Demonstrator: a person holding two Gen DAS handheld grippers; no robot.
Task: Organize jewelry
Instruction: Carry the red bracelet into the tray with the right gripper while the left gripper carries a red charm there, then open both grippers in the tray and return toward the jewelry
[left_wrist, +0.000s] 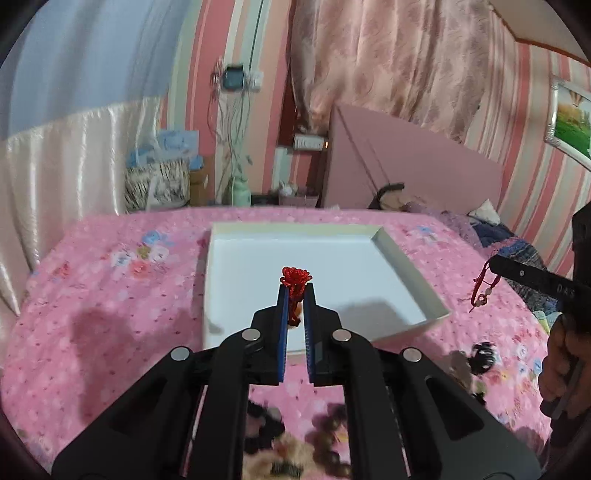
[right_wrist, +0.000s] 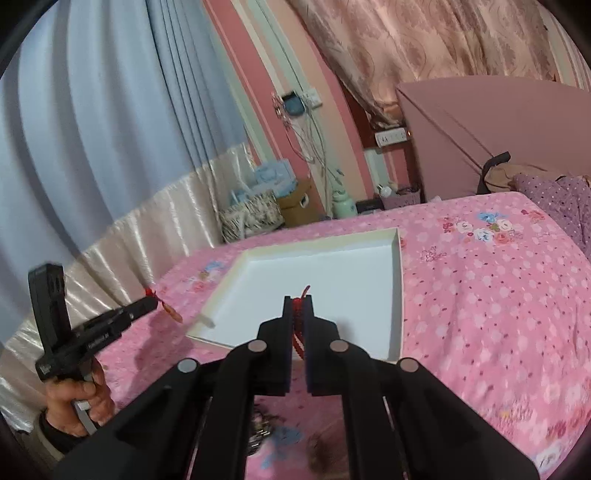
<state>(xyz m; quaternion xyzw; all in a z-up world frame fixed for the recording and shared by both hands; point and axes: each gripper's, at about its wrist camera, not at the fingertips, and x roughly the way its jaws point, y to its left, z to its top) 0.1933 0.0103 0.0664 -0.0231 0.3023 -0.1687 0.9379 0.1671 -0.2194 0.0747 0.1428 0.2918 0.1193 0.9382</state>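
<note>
white tray (left_wrist: 406, 258), pink floral bedspread (left_wrist: 110, 295), red cord (left_wrist: 295, 280)

A red knotted cord piece (left_wrist: 295, 282) is pinched up in the air over a flat white box (left_wrist: 410, 266). The box lies open on the bed. A red string bracelet (right_wrist: 300, 314) with small beads is held up too. Dark bead strings (left_wrist: 332, 435) lie near the box.

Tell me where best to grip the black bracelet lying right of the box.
The black bracelet is blurred, seemingly a bunched loop flat on the bedspread. Probably pinch one side of the loop from straight above, since nothing stands up. Both grippers already hold red cords.
</note>
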